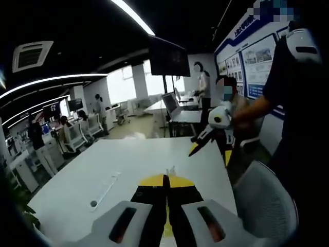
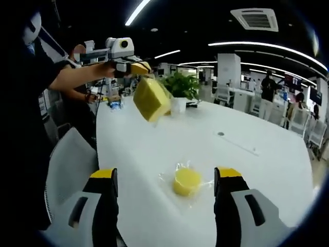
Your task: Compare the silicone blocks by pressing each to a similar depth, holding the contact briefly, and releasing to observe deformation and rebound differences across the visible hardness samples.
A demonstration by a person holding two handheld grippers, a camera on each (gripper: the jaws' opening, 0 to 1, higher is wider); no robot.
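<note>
Ahead of my right gripper (image 2: pixel 164 190), between its spread jaws, sits the round yellow silicone block (image 2: pixel 187 181), wrapped in clear film and resting on the white desk (image 2: pixel 257 170). Nothing is between the jaws; the block is near but not touched.

Up and to the left of the right gripper, I see the left gripper (image 2: pixel 138 67) lifted well above the desk, pinching a big yellow square block (image 2: pixel 151 98) that hangs tilted from its jaw tips. In the left gripper view, its own jaws are pressed together on something yellow at the tips (image 1: pixel 165 181); I take that to be the same square block, mostly hidden by the jaws. Beyond and to the right of it, the right gripper (image 1: pixel 211 145) shows in the air with jaws apart.

Progress, my read: the square sample is under a squeeze or being carried, not on the desk, so I can't judge press depth or rebound from here. The round one looks undeformed and shows no sign of being pressed right now. I see two samples only; can't tell if more exist.

Left to do, as far as I can judge: release the square block and watch recovery, then press the round one to a similar depth, hold, release, compare.

Potted plant (image 2: pixel 180 86) sits far ahead on the desk, out of the way.
</note>
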